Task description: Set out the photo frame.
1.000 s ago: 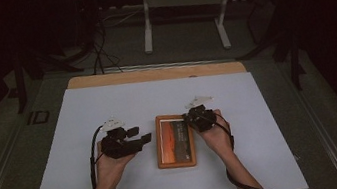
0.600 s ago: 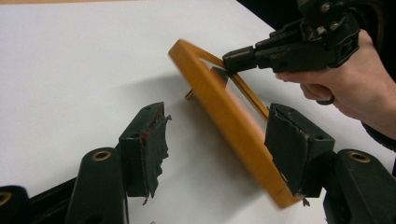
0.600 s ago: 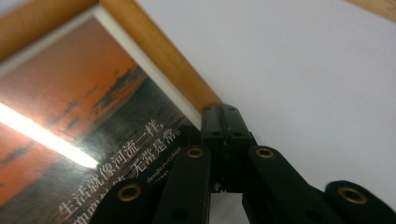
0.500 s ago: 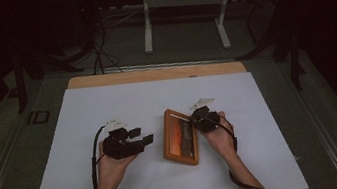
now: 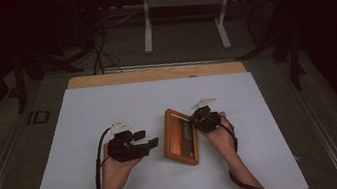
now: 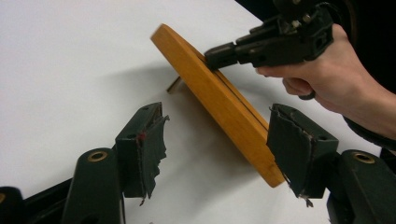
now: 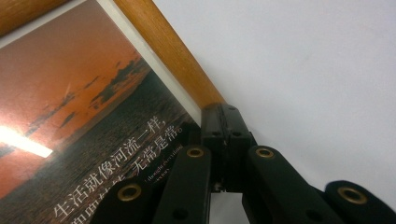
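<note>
The wooden picture frame (image 5: 181,136) sits near the middle of the white desk (image 5: 83,112), tipped up on 1 long edge, its sunset print with white lettering turned toward the right gripper (image 5: 195,119). In the high view its long axis runs roughly from 12 o'clock to 6 o'clock, leaning slightly toward 5 o'clock at the near end. A thin prop or stand leg (image 6: 174,84) shows behind it in the left gripper view, though what it does there is hard to tell.

The right gripper's fingers are pressed together on the frame's wooden rim (image 7: 168,56), at the far part of the edge on the 3 o'clock side; the right gripper view shows them pinching the wood just beside the print. The right hand (image 5: 221,134) is therefore the one carrying the frame.

The left gripper (image 5: 149,139) lies at 9 o'clock from the frame, just beside it and not touching, fingers spread wide. In the left gripper view the frame's near end (image 6: 261,163) lies between the 2 torn pads (image 6: 150,140), closer to the right one. The frame's thin edge faces the opening, so any closing there would likely meet the flat faces.
</note>
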Action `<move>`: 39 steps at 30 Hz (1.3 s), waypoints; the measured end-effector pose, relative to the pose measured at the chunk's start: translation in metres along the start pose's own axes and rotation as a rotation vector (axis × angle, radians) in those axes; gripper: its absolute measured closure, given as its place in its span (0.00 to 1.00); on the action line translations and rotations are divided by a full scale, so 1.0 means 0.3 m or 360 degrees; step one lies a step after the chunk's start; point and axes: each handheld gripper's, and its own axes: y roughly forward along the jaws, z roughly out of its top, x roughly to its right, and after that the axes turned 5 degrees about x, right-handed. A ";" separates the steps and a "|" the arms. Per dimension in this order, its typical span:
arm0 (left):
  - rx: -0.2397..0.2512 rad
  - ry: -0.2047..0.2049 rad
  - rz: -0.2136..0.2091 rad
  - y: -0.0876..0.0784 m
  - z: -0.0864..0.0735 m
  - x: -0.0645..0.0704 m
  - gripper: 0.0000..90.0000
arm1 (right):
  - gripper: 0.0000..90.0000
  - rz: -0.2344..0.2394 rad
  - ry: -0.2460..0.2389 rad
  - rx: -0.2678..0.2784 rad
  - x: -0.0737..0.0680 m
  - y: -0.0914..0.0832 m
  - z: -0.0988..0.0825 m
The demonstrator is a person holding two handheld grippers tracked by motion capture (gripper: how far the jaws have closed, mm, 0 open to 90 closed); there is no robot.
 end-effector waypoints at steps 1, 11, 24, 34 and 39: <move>-0.0010 0.0003 -0.0007 0.004 -0.002 0.006 0.40 | 1.00 -0.0001 -0.0001 0.0000 0.000 0.000 0.000; -0.0060 0.0022 -0.0018 0.046 -0.024 0.057 0.31 | 1.00 -0.0002 0.0005 0.0006 -0.001 -0.001 -0.002; -0.0136 -0.0024 -0.0051 0.119 -0.060 0.092 0.23 | 1.00 -0.0009 0.0003 0.0014 -0.002 -0.001 -0.004; -0.0195 -0.0154 -0.0147 0.173 -0.091 0.086 0.33 | 1.00 -0.0015 -0.0002 0.0019 -0.004 0.000 -0.005; -0.0202 -0.0196 -0.0190 0.193 -0.089 0.090 0.43 | 1.00 -0.0016 -0.0002 0.0020 -0.004 -0.001 -0.006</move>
